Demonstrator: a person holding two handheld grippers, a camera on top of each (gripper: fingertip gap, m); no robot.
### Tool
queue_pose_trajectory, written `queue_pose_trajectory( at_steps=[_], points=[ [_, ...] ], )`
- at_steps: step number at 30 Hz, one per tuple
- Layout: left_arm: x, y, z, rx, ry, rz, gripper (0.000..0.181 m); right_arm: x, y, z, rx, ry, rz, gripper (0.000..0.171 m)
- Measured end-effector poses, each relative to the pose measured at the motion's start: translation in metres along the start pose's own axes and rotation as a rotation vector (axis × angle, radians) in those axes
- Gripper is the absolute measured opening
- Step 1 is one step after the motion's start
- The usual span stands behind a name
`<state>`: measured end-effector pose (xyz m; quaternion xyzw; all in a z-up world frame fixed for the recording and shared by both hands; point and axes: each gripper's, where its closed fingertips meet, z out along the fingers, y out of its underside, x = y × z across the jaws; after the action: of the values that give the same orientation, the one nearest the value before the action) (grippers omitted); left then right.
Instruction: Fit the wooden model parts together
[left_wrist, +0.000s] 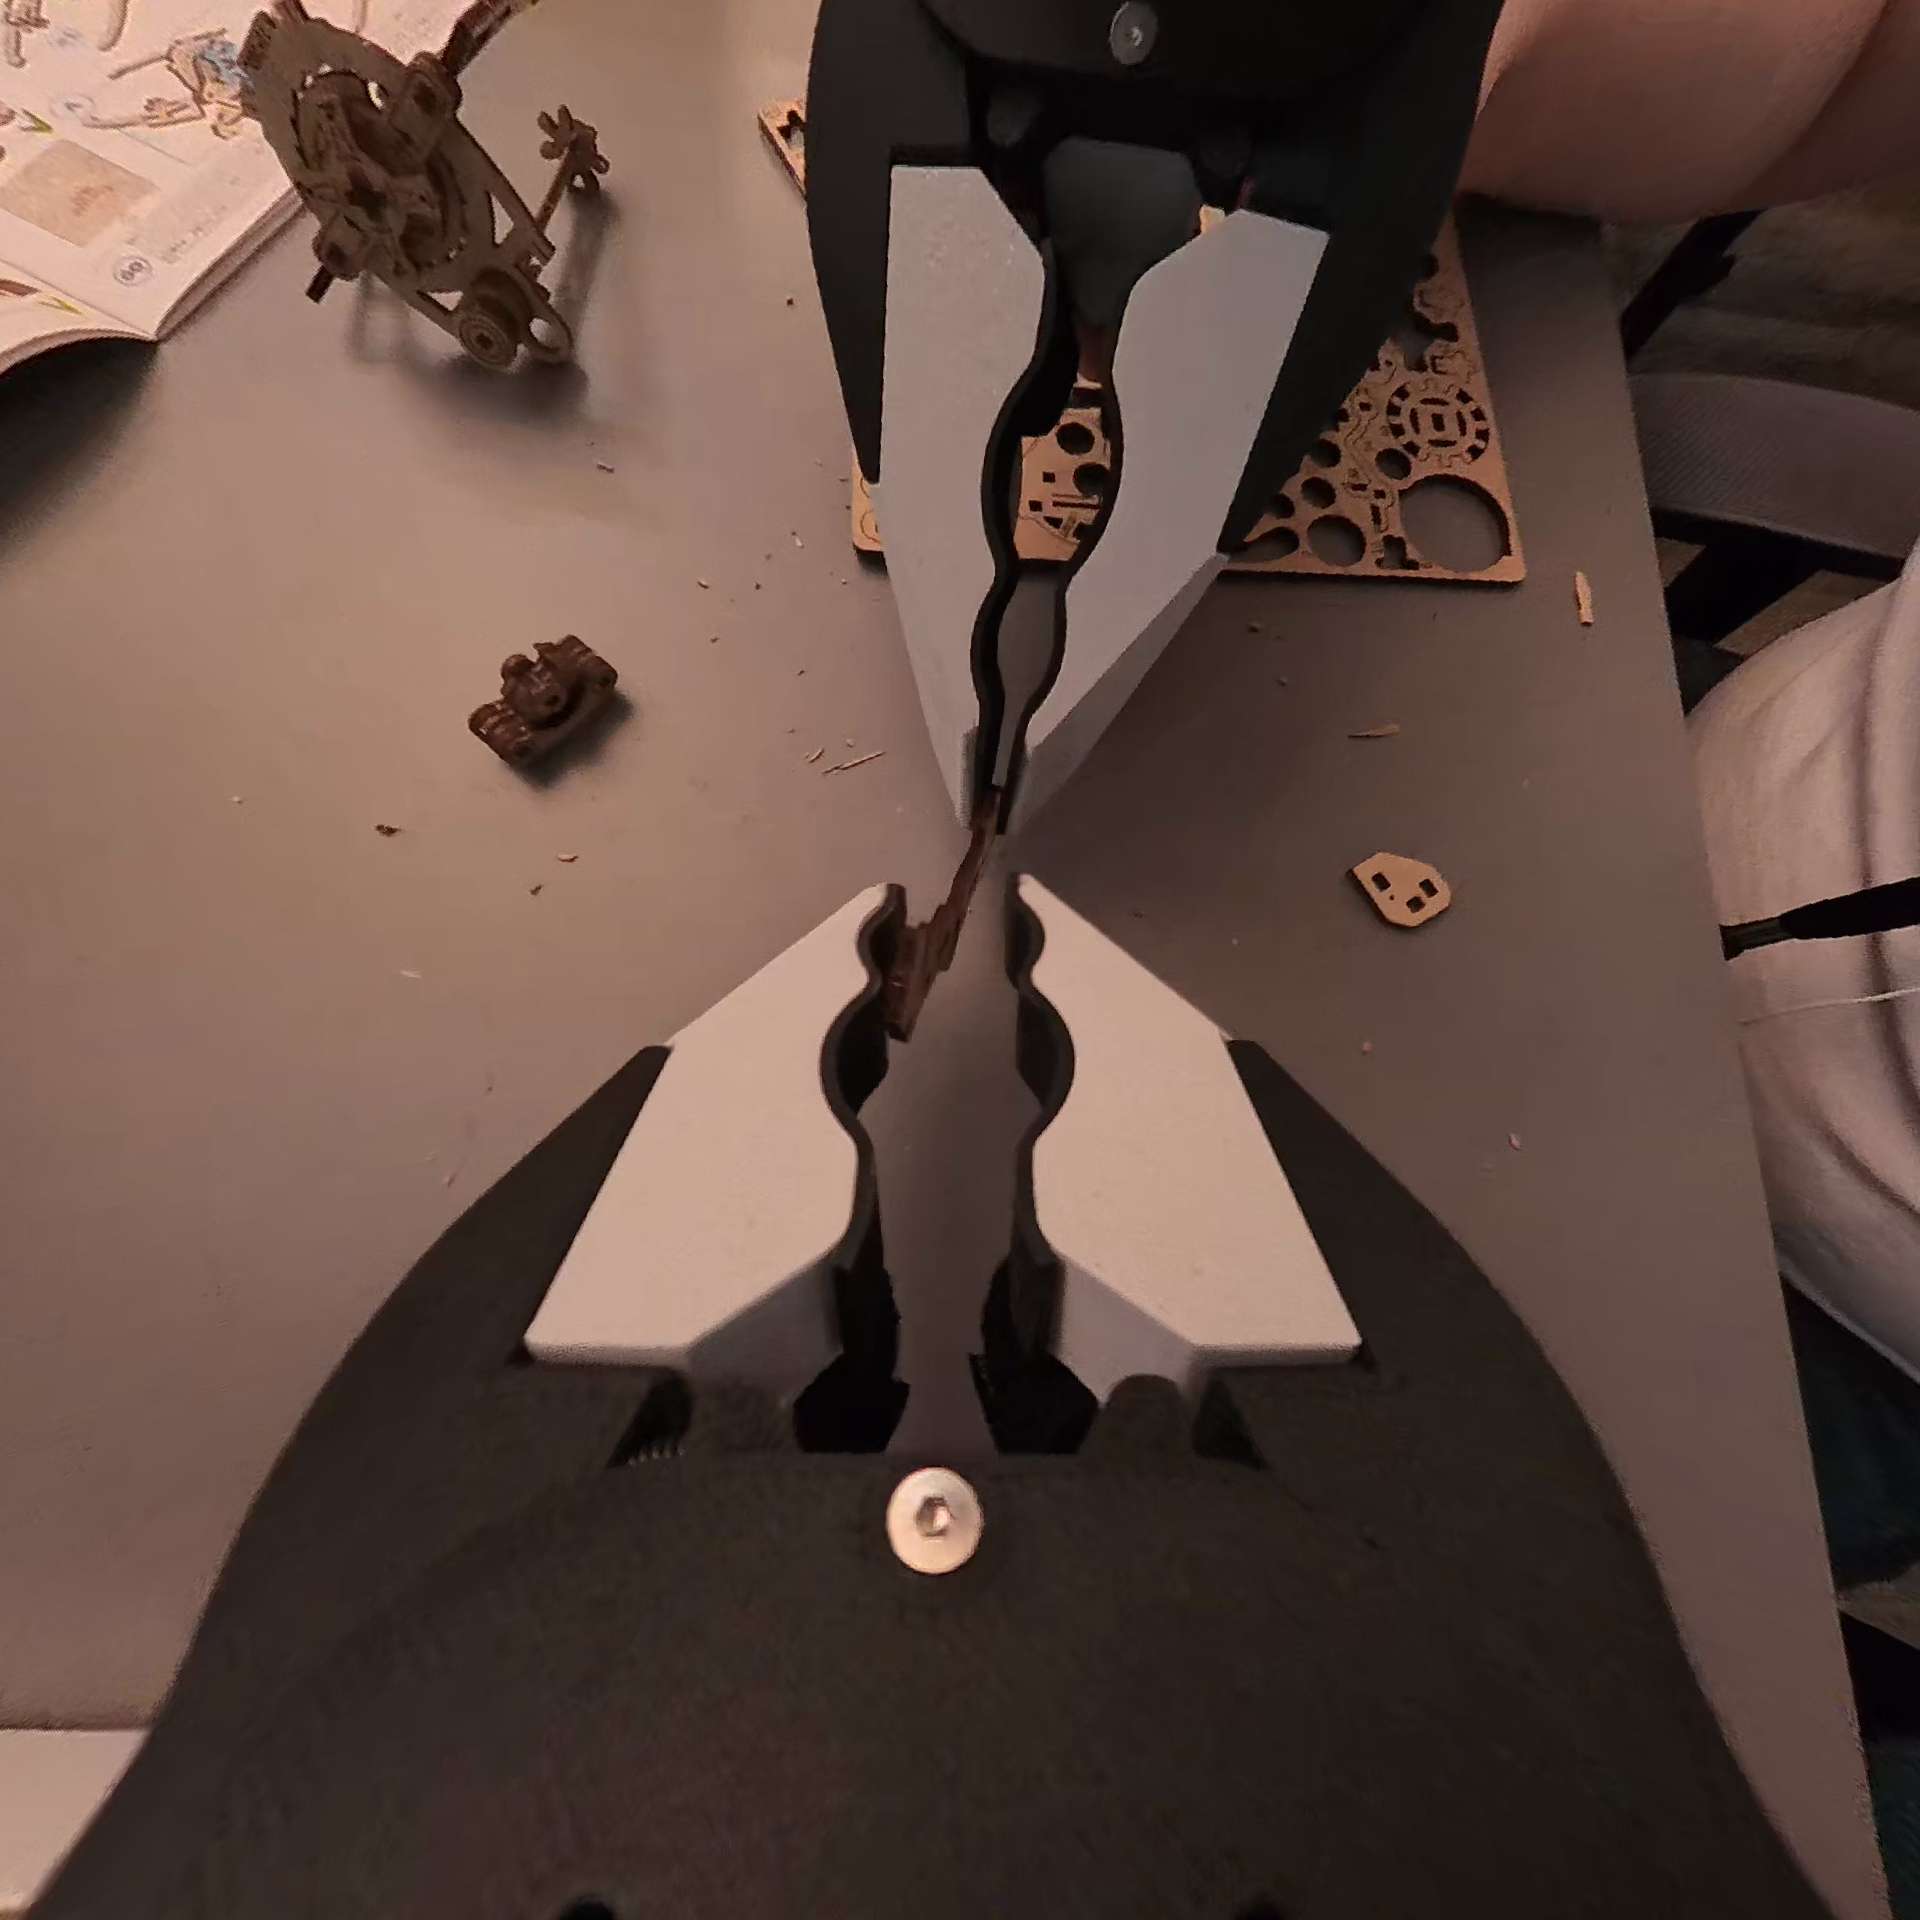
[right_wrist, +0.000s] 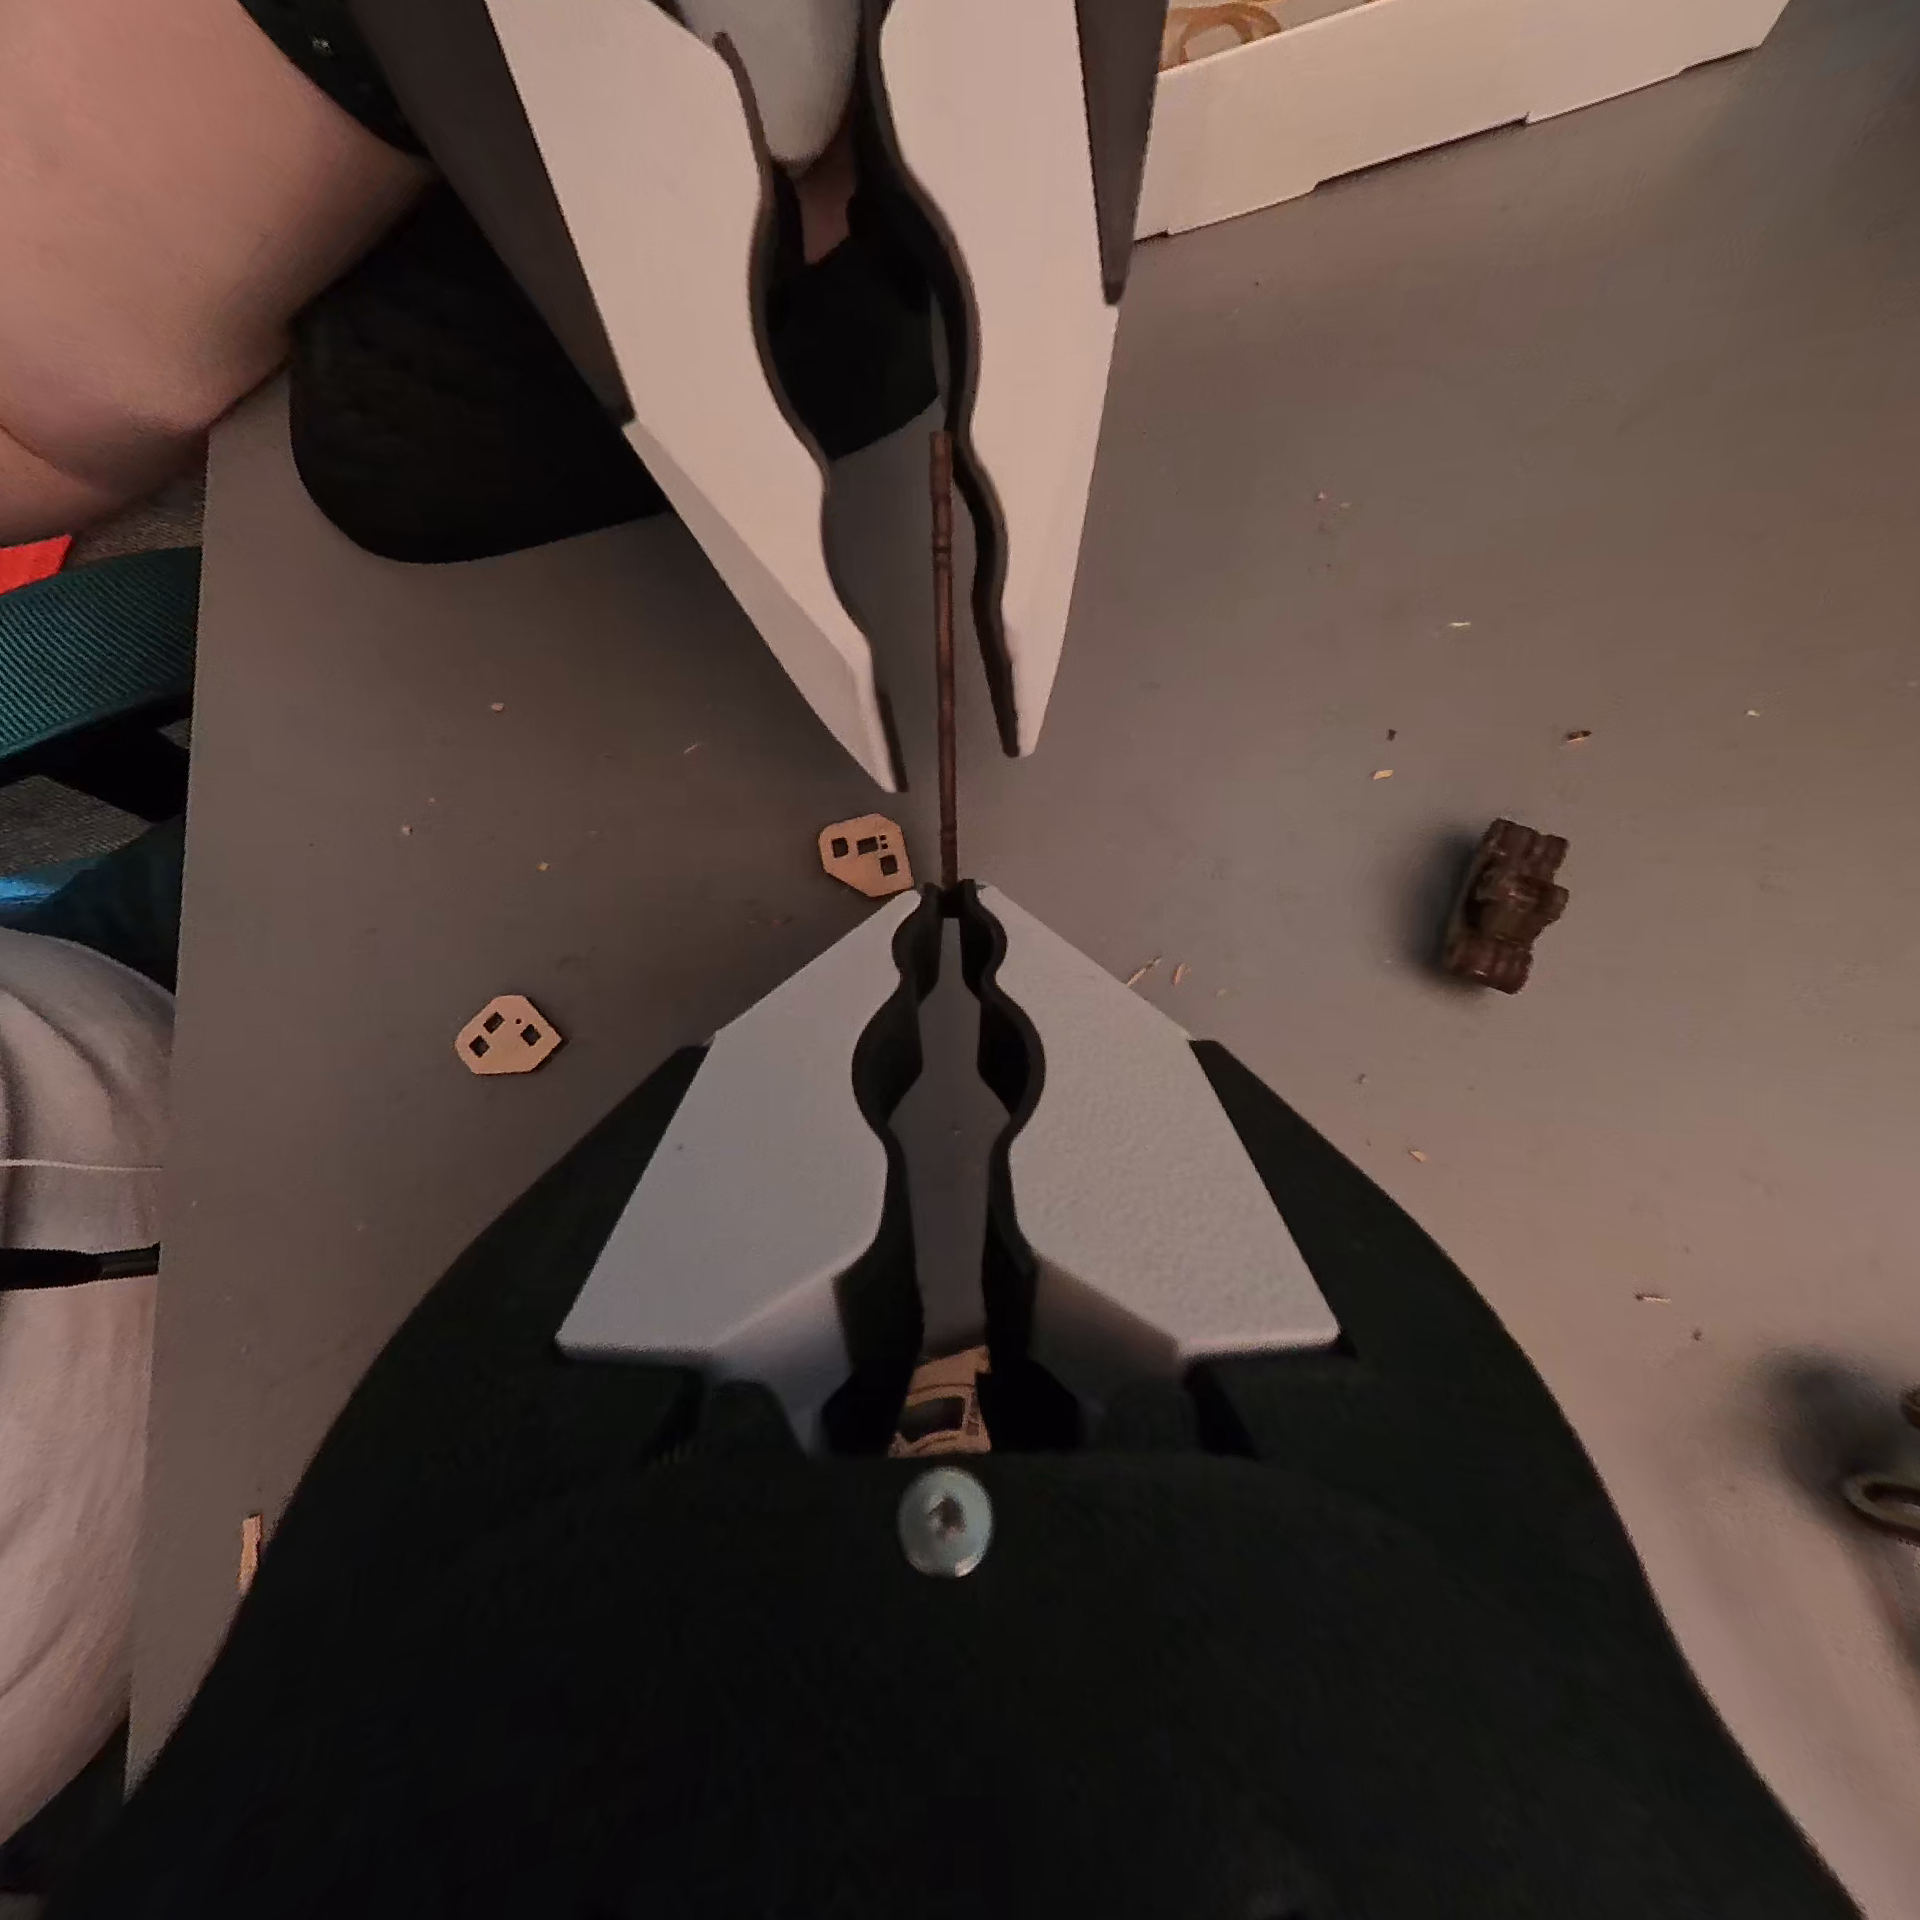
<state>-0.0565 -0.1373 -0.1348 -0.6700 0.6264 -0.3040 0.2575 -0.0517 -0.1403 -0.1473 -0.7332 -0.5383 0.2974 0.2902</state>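
A thin dark wooden strip (left_wrist: 940, 935) is held over the grey table (left_wrist: 312, 1039). My right gripper (right_wrist: 948, 894) is shut on one end of it. In the right wrist view the strip (right_wrist: 943, 623) runs straight away from the tips. It passes between the fingers of my left gripper (right_wrist: 956, 764). In the left wrist view my left gripper (left_wrist: 954, 894) is open, with the strip's free end against its left pad. My right gripper (left_wrist: 989, 790) comes in from the top and pinches the far end. A small dark wooden sub-assembly (left_wrist: 545, 707) lies on the table to the left.
A larger wooden gear model (left_wrist: 416, 197) stands at the back left beside an instruction booklet (left_wrist: 114, 208). A plywood cut-out sheet (left_wrist: 1382, 468) lies behind. Two small light wooden plates (right_wrist: 864, 852) (right_wrist: 509, 1034) lie near the table edge. A white box (right_wrist: 1403, 114) stands farther off. Both grippers' tips are close together, under 4 cm apart. Left tips and right tips are each some 20 centimetres from the larger wooden gear model (left_wrist: 416, 197).
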Motion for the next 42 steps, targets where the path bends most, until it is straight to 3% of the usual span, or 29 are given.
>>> queue_pose_trajectory(
  at_steps=[3,5,7,14,18,23,31,42],
  points=[
    [0.004,0.002,0.004,-0.016,0.016,0.019,0.002,0.001,0.002,0.001,-0.013,0.012,-0.015,0.002],
    [0.005,0.004,0.003,-0.029,0.019,0.029,0.001,0.002,0.000,0.000,0.005,0.007,-0.033,0.003],
    [0.007,0.002,-0.005,-0.018,0.020,0.040,0.001,0.005,-0.005,-0.004,0.045,0.010,-0.063,0.015],
    [0.002,-0.026,-0.055,0.203,-0.003,0.028,0.000,-0.018,-0.003,0.005,0.064,-0.130,-0.167,0.021],
    [-0.001,-0.032,-0.065,0.267,0.006,-0.002,0.001,-0.015,0.005,0.016,0.007,-0.092,-0.192,0.022],
    [-0.003,-0.028,-0.062,0.244,-0.002,-0.005,0.001,-0.019,0.007,0.017,-0.004,-0.127,-0.187,0.010],
    [-0.004,-0.023,-0.055,0.209,-0.001,-0.012,0.001,-0.017,0.009,0.013,-0.015,-0.114,-0.187,0.009],
    [0.005,-0.002,-0.019,0.024,0.024,0.001,0.001,0.001,0.007,-0.014,-0.070,0.028,-0.255,0.009]
  ],
)
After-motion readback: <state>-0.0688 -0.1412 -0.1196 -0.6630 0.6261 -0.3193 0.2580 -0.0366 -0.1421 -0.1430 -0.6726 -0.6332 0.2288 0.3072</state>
